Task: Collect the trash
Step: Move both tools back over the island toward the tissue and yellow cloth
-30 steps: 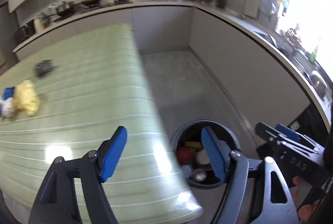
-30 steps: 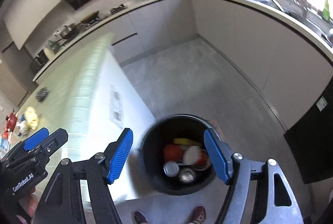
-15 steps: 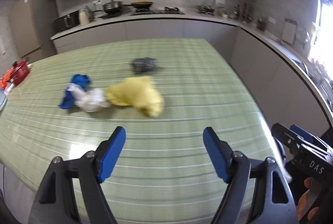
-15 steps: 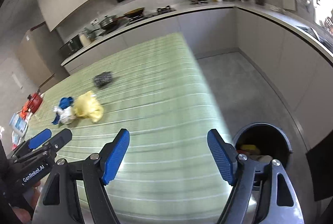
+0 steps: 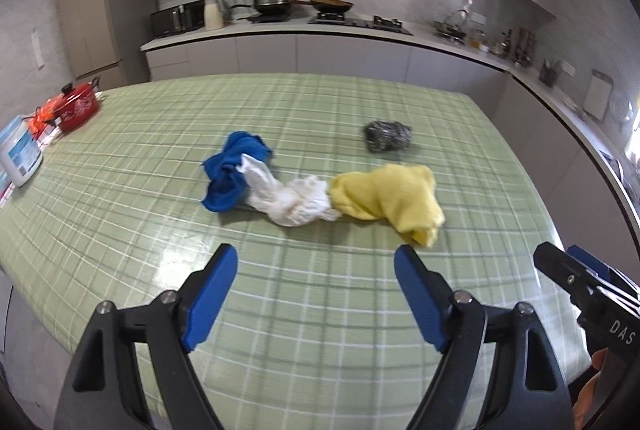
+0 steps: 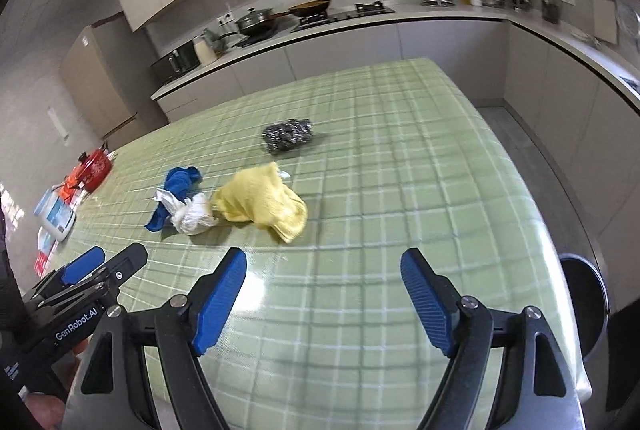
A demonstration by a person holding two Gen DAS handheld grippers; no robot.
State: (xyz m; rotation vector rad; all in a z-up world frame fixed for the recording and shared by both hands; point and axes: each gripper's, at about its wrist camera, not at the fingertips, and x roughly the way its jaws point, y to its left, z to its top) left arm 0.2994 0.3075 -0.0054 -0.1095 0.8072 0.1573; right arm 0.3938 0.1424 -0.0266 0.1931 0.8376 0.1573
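— What's lying on the table [image 5: 120, 238] right now?

— Three crumpled cloths are sitting in a row on the green checked cover: a blue cloth [image 5: 232, 174], a white rag [image 5: 292, 200] touching it, and a yellow cloth [image 5: 390, 200] pressing against the white one's other end. A dark metal scourer [image 5: 386, 135] is resting apart from them, farther toward the counter.

— And the grippers?

— Both are hovering above the near edge, neither touching anything. The left gripper [image 5: 316, 290] is holding its blue pads wide apart and empty, pointing at the rags. The right gripper [image 6: 324, 290] is spread just as wide, with nothing between its fingers.

— Where's the bin?

— The black trash bin [image 6: 586, 306] is standing on the floor just beside the table's right corner; I can only see part of its rim from here.

— Anything else around?

— A red pot [image 5: 78, 106] and a white tub [image 5: 20, 154] are sitting at the table's far left edge.
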